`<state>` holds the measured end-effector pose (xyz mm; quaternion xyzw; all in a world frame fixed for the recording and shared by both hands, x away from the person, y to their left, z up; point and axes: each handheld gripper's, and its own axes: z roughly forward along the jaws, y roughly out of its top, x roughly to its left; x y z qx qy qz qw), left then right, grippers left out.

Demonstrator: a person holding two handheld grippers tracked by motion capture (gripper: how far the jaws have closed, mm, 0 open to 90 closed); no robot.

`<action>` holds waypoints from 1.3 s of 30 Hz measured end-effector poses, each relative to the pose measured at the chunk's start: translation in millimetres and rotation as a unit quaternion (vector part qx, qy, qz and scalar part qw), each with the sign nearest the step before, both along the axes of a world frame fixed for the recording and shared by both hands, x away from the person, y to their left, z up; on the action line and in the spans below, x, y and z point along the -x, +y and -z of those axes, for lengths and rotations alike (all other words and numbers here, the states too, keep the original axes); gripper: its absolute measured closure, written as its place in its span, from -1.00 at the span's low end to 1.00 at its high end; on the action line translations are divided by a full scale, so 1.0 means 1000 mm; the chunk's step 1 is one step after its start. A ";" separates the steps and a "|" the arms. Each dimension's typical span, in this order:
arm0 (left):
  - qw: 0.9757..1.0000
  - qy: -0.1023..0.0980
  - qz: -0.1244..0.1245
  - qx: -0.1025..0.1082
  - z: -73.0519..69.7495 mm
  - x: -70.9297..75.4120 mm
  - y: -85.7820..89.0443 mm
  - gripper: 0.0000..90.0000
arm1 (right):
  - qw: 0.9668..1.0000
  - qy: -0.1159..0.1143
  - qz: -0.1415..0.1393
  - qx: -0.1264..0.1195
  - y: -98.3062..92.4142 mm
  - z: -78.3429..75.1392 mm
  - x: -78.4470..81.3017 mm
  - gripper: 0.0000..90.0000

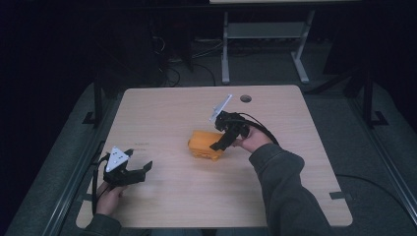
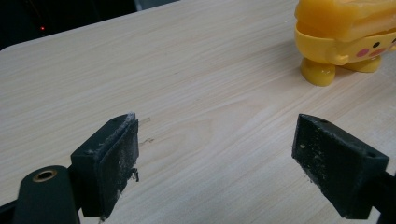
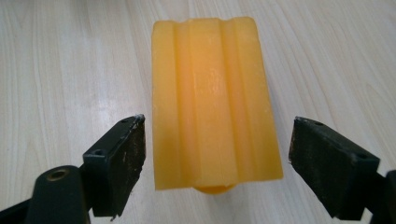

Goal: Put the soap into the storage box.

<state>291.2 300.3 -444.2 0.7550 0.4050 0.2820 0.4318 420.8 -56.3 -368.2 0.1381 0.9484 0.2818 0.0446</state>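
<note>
— Closest to the lens, what shows in the right gripper view?

— Two black fingers [image 3: 119,163] spread wide, one on each side of the yellow toy [image 3: 215,100], neither touching it. The right gripper [image 1: 227,133] hangs just above the toy [image 1: 205,145] near the middle of the table [image 1: 162,113].

— And the left gripper?

— Low at the left of the high view, the left gripper [image 1: 133,169] sits near the table's front edge, fingers [image 2: 109,163] apart around bare wood. The toy [image 2: 343,35] stands on its little feet at the upper right of its view, well apart.
</note>
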 end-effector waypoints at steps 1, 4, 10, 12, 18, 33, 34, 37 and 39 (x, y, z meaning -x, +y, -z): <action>1.000 0.000 0.000 0.000 0.000 0.000 0.000 -0.69 | 1.000 -0.001 0.001 0.000 -0.001 -0.001 0.001 -0.59; 1.000 0.000 -0.001 0.000 0.000 0.000 0.000 -0.69 | 1.000 -0.002 0.004 -0.003 -0.006 -0.001 0.002 -0.59; 1.000 0.001 0.000 -0.002 0.000 0.000 0.000 -0.69 | 1.000 -0.002 0.010 -0.008 -0.015 -0.003 0.006 -0.59; 1.000 0.001 0.000 -0.002 0.000 0.000 -0.001 -0.69 | 1.000 -0.003 0.014 -0.009 -0.019 -0.004 0.007 -0.59; 1.000 0.001 0.001 -0.002 0.000 0.000 -0.001 -0.69 | 1.000 -0.003 0.024 -0.012 -0.029 -0.004 0.010 -0.58; 1.000 0.002 0.000 -0.004 0.000 0.000 -0.002 -0.69 | 0.999 -0.008 0.033 -0.012 -0.045 -0.006 0.017 -0.58; 1.000 0.001 0.000 -0.004 0.000 0.000 -0.002 -0.69 | 0.999 -0.009 0.034 -0.014 -0.047 -0.005 0.018 -0.57; 1.000 0.002 0.001 -0.007 0.000 0.000 -0.002 -0.69 | 0.999 -0.004 0.040 -0.014 -0.051 -0.002 0.020 -0.57; 1.000 0.002 0.001 -0.007 0.000 0.000 -0.002 -0.69 | 0.999 -0.003 0.041 -0.016 -0.055 0.001 0.020 -0.57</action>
